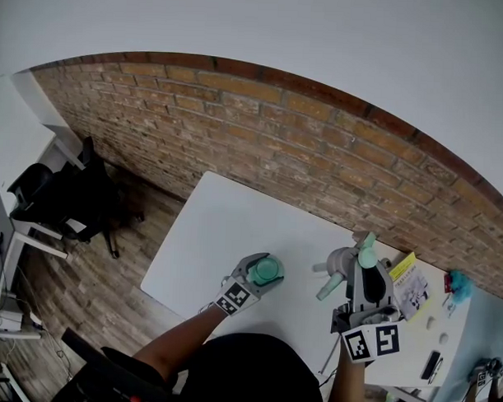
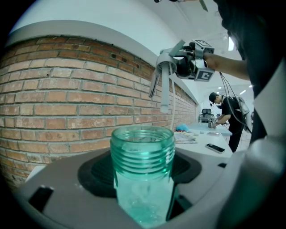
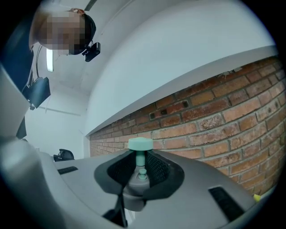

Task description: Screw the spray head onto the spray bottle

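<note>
white table meets a brick wall at 12 o'clock; bare top at 10 o'clock, papers at 3. left gripper clamps the spray bottle; right gripper, at its 3 o'clock, clamps the spray head, held apart.

Office/lab rm; white desks; brick wall; blk office chair.
</note>
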`<action>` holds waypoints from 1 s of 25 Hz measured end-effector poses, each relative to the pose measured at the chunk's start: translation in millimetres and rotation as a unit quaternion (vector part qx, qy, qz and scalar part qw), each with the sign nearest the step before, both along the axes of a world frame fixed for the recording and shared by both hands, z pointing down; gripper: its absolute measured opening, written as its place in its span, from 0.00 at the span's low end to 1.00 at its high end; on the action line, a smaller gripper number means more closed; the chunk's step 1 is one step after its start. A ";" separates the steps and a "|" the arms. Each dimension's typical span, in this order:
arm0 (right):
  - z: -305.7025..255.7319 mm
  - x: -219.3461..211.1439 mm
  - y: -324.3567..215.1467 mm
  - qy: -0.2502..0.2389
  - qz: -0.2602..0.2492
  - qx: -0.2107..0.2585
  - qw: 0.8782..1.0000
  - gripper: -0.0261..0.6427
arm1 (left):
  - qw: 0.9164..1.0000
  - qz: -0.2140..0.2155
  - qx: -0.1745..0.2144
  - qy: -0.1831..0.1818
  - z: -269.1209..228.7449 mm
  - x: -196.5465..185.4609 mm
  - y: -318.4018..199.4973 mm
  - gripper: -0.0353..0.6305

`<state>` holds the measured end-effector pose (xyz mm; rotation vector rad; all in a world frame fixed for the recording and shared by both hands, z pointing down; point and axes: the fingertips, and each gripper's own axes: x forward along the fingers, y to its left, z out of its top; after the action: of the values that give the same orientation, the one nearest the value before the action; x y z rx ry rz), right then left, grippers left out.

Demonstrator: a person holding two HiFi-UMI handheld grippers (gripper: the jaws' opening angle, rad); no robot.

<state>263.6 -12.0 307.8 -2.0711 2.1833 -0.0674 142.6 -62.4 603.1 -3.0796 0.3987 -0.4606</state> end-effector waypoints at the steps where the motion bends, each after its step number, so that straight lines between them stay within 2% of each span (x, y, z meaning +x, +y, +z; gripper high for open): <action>1: -0.3 -0.4 0.0 0.001 -0.001 0.000 1.000 0.14 | 1.000 0.000 0.000 0.000 0.0 0.2 0.0 0.54; 25: -29.9 -9.5 5.0 0.000 -0.013 0.016 1.000 0.14 | 1.000 -0.001 -0.001 0.000 0.5 1.0 -0.8 0.54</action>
<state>254.0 -7.0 277.9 -2.0246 2.1973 -0.0347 143.6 -63.2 603.5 -3.0808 0.4027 -0.4613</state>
